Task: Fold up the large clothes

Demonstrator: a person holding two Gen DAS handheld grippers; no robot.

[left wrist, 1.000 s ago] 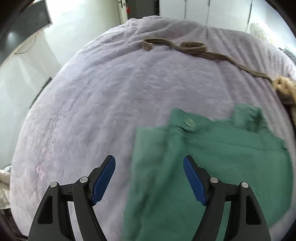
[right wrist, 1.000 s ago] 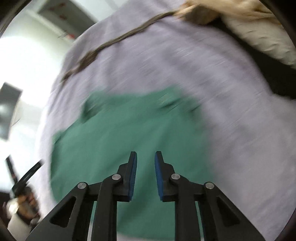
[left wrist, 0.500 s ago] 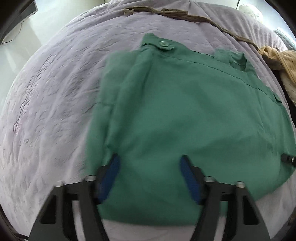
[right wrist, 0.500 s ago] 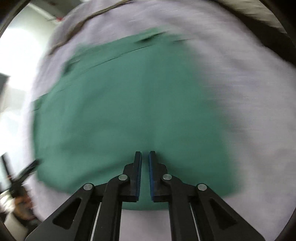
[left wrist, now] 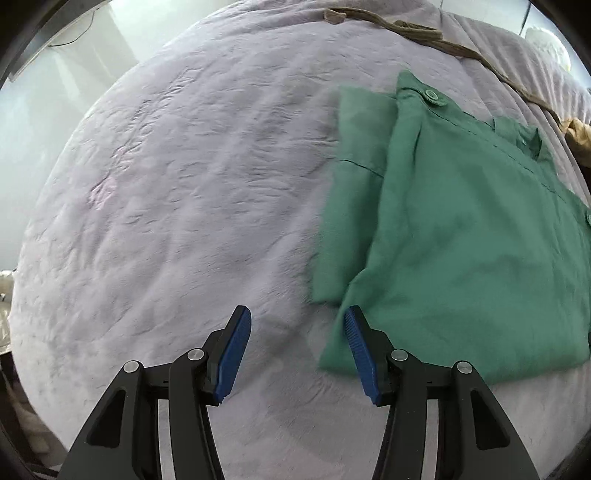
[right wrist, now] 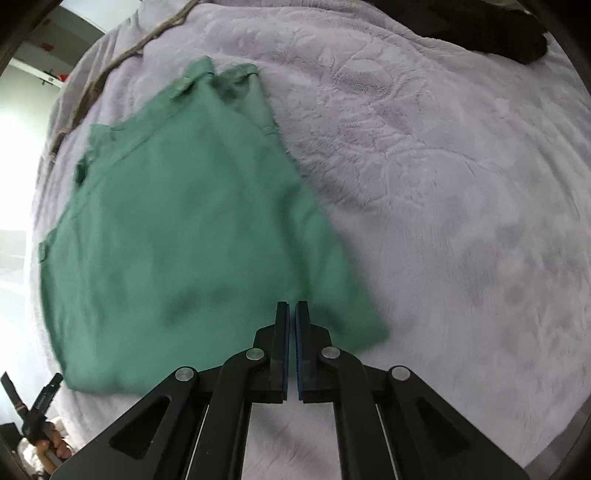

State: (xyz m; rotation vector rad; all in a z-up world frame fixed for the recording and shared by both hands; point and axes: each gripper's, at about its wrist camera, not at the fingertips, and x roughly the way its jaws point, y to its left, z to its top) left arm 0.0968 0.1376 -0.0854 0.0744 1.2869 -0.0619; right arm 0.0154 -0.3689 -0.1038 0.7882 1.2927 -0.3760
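Lavender plush bedspread fills both my views, and on it the folded green garment lies flat, its button at the far corner, with a brown cord trailing across the bed beyond it and a dark cloth at the far edge of my right view. My left gripper stands released just off the garment's near corner, nothing but bedspread between the blue pads, its jaws narrower after closing partway within the last second. My right gripper is clenched over the garment's near edge, with no cloth that I can see between the pads.
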